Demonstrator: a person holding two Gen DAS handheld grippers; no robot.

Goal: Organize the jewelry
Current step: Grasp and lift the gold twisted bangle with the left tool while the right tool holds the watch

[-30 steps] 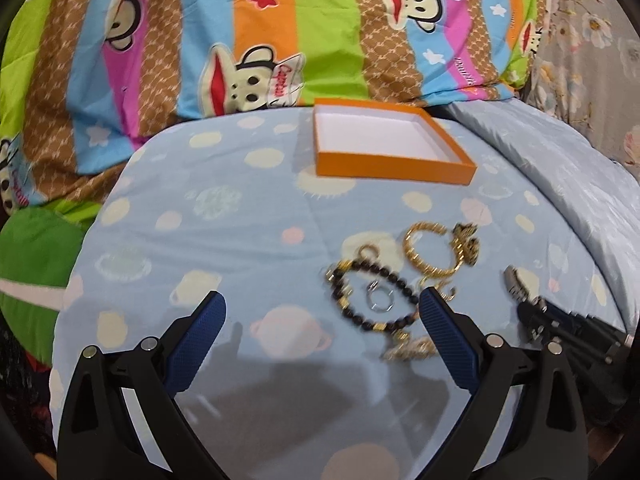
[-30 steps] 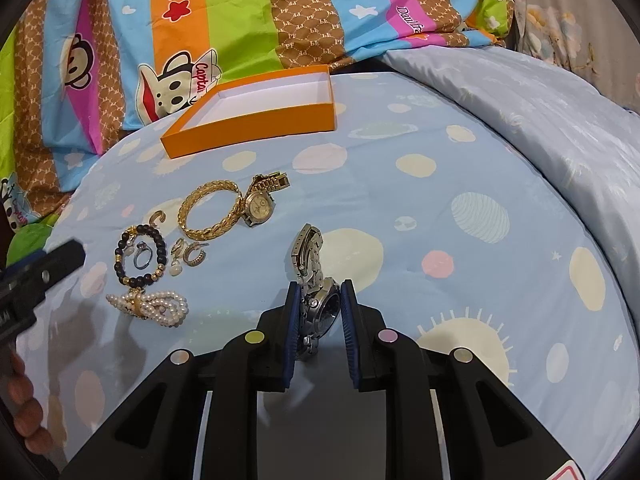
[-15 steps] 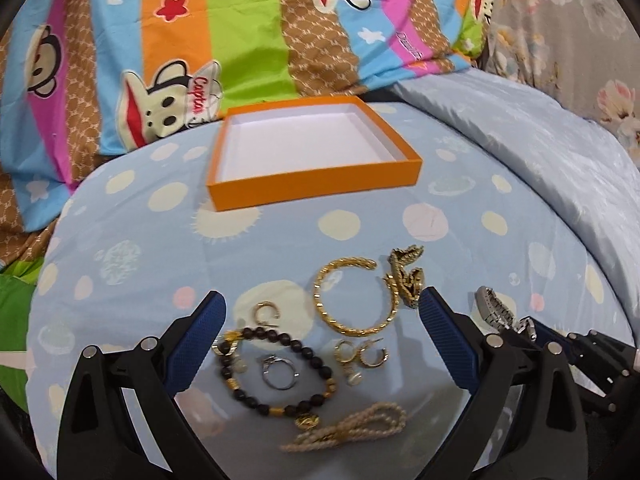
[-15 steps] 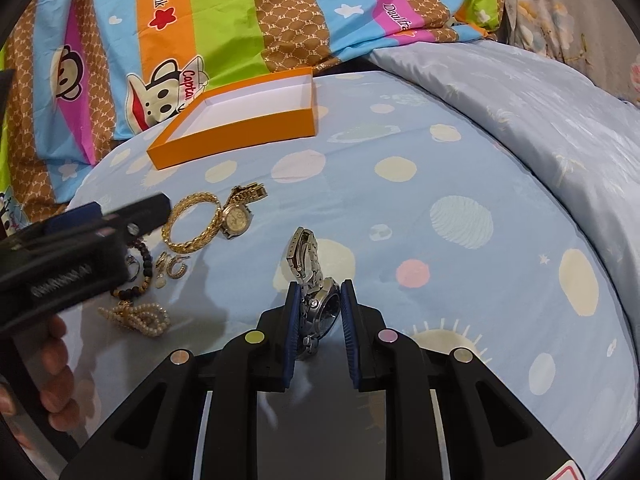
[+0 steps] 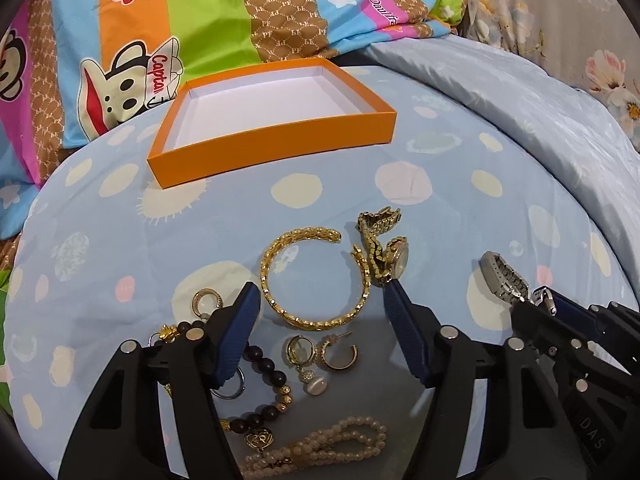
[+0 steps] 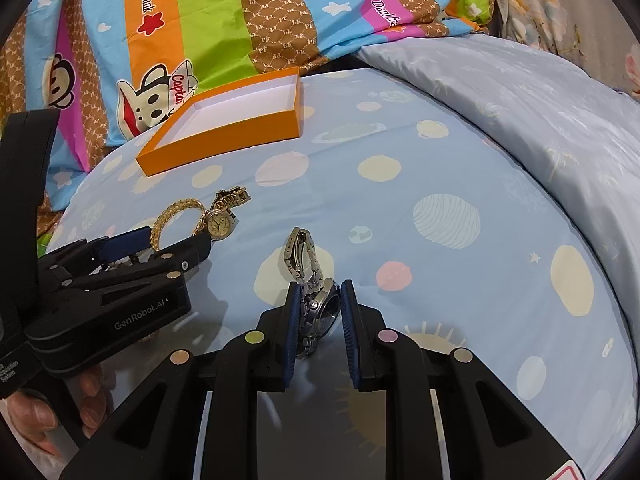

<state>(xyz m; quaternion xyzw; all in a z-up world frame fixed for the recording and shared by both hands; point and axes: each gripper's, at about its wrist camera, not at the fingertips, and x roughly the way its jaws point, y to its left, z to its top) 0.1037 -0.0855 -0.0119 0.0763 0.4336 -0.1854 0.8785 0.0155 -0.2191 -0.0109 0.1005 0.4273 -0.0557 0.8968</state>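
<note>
An open gold bangle lies on the blue dotted sheet, between the fingers of my left gripper. Its jaws are closing and stand just outside the bangle, not pressing on it. A gold watch touches the bangle's right side. My right gripper is shut on a silver watch, whose strap sticks up in front of the pads. An empty orange box with a white inside sits farther back. In the right wrist view the left gripper covers most of the jewellery at the left.
Near the left gripper lie a black bead bracelet, a pair of gold earrings, a pearl bracelet and a small gold ring. A striped monkey-print quilt rises behind the box. A person's hand holds the left gripper.
My left gripper has come right and down over the jewellery, and its jaws have narrowed around the gold bangle. The right gripper has stayed shut on the silver watch.
</note>
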